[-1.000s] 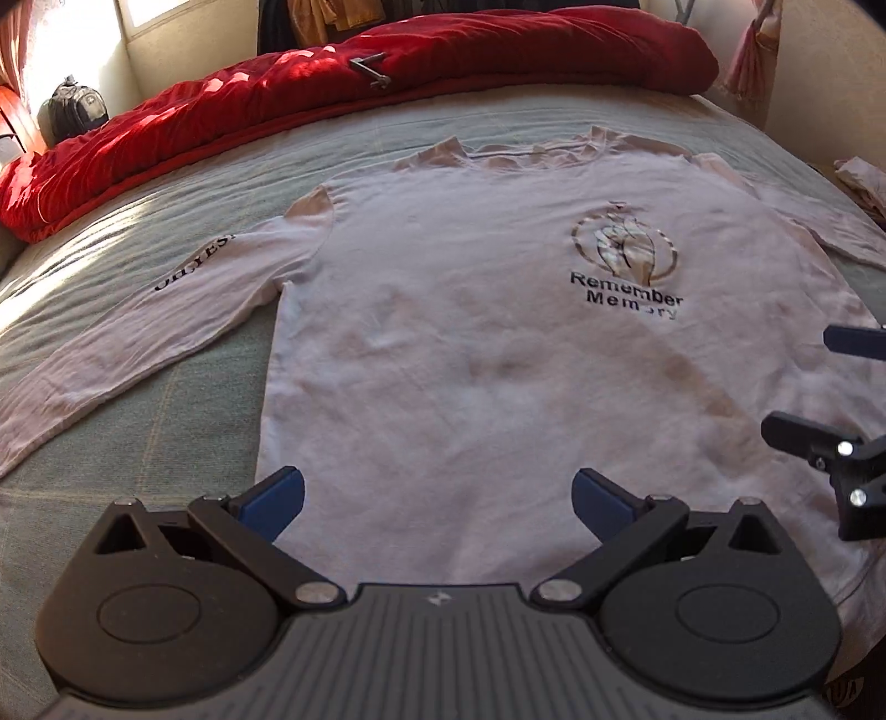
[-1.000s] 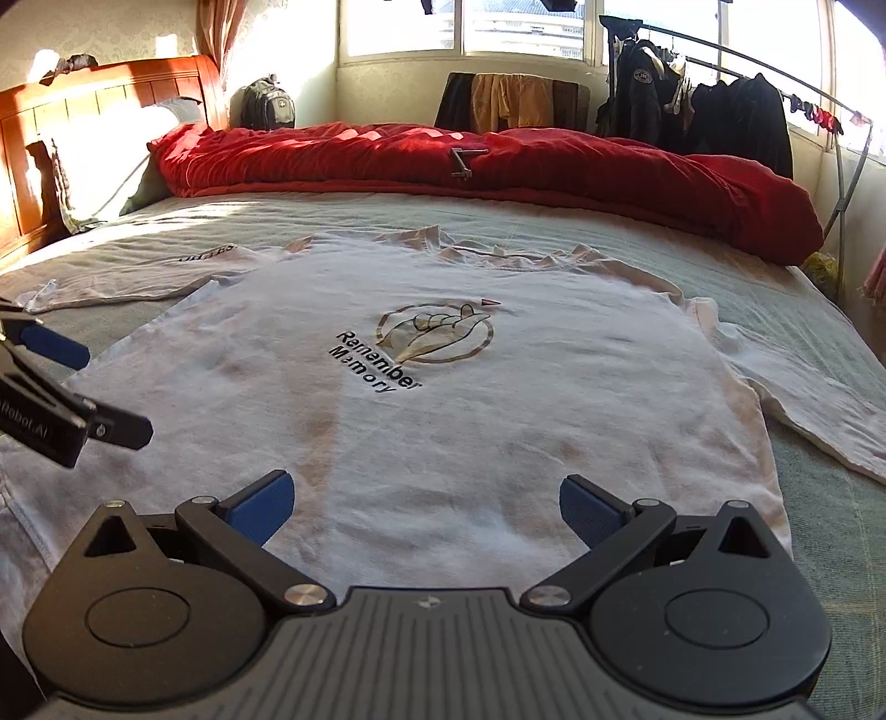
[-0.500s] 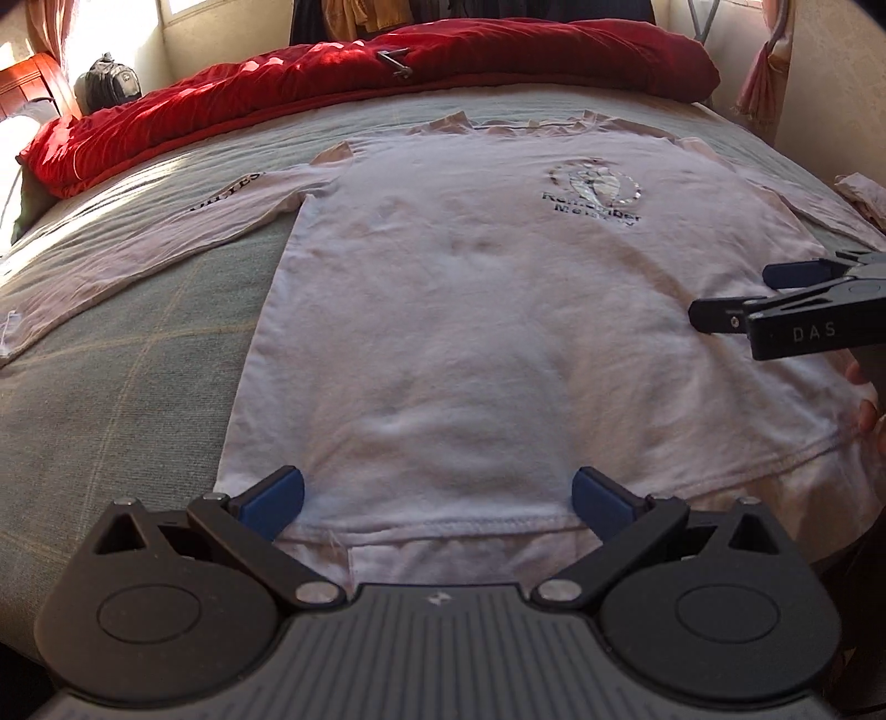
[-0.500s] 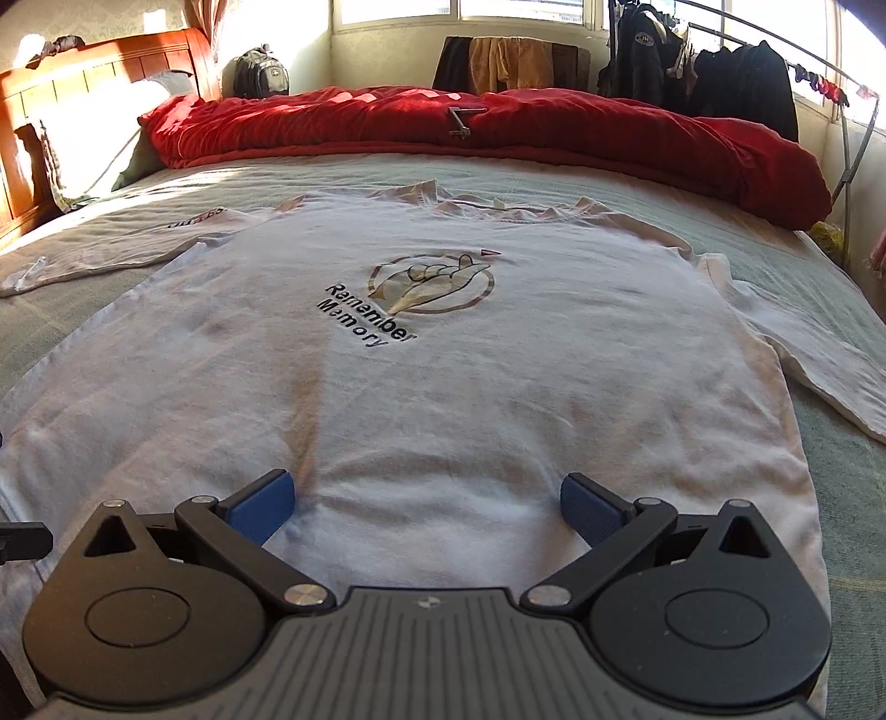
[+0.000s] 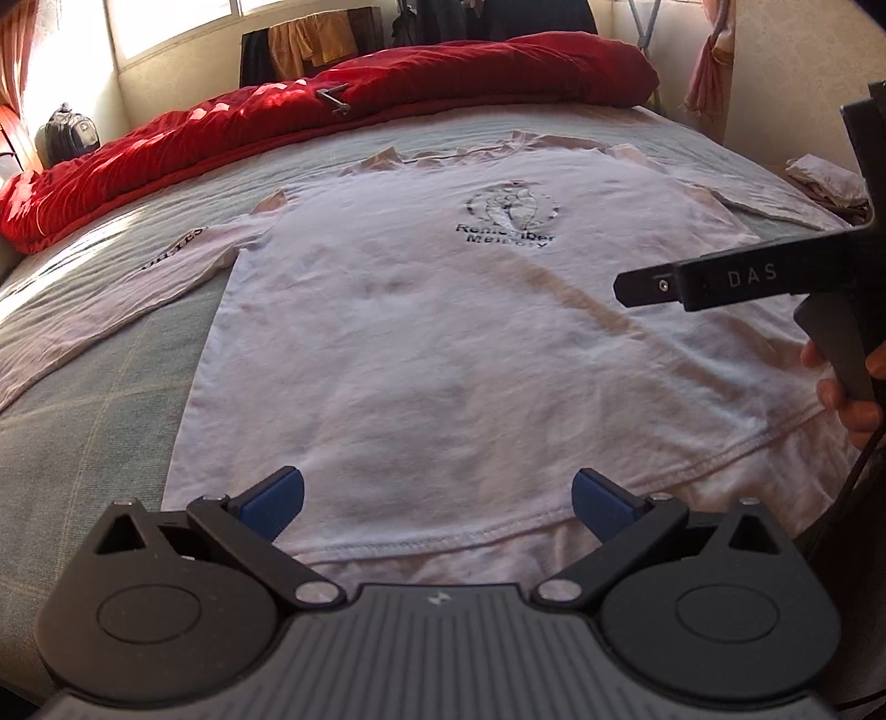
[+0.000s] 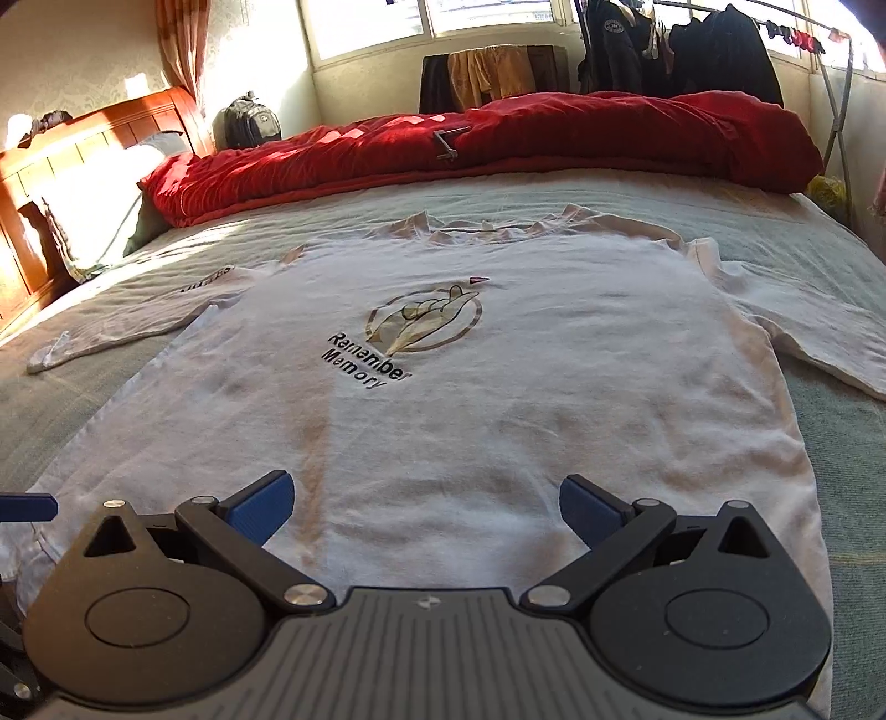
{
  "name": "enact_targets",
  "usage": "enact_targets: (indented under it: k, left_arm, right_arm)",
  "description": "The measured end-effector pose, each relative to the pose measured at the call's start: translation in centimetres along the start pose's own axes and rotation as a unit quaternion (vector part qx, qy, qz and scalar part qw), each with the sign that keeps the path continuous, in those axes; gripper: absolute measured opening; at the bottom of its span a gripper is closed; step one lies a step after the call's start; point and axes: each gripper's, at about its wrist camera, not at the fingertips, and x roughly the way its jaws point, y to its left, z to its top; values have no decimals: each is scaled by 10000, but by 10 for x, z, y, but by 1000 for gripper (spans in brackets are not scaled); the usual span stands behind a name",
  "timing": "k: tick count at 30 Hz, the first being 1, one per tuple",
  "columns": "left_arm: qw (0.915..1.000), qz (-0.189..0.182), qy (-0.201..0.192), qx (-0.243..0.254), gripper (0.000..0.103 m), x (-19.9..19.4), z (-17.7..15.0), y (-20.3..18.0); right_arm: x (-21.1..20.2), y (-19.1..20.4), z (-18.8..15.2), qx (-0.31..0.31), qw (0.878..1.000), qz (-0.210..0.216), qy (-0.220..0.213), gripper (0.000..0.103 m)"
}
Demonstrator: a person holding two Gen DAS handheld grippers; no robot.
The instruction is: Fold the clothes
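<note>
A white long-sleeved shirt (image 5: 421, 343) with a "Remember Memory" print lies flat, front up, on the bed, sleeves spread to both sides; it also shows in the right wrist view (image 6: 498, 399). My left gripper (image 5: 437, 504) is open and empty just above the shirt's bottom hem (image 5: 498, 526). My right gripper (image 6: 426, 507) is open and empty over the shirt's lower part. In the left wrist view one finger of the right gripper (image 5: 720, 277) hangs above the shirt's right side. A blue fingertip of the left gripper (image 6: 27, 507) shows at the left edge of the right wrist view.
The bed (image 6: 775, 232) has a grey-green sheet. A red duvet (image 6: 498, 144) lies along its far side. A wooden headboard (image 6: 66, 166) and pillow stand at the left. A backpack (image 6: 246, 122) and a rack of hanging clothes (image 6: 692, 50) are behind the bed.
Both grippers drew back toward the shirt's bottom hem over the last second and rose a little. The right gripper now sits higher in the left wrist view. The shirt has not moved.
</note>
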Motion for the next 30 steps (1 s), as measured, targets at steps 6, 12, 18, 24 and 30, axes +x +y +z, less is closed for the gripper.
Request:
enact_targets:
  k: [6, 12, 18, 24, 30]
  left_arm:
    - [9992, -249, 95, -311, 102, 4, -11, -1]
    - [9997, -204, 44, -89, 102, -8, -17, -9]
    - [9985, -408, -272, 232, 102, 0, 5, -31]
    - [9969, -730, -210, 205, 102, 19, 3, -40]
    - [9962, -840, -135, 207, 102, 6, -10, -18]
  right_arm:
    - [-2, -14, 4, 382, 9992, -75, 15, 103]
    - [-7, -20, 6, 601, 9982, 58, -66, 103]
    - [-13, -28, 8, 893, 9955, 213, -241, 103]
    - [-17, -38, 10, 1088, 9932, 345, -240, 103]
    - [-24, -34, 10, 1020, 9932, 476, -298, 103]
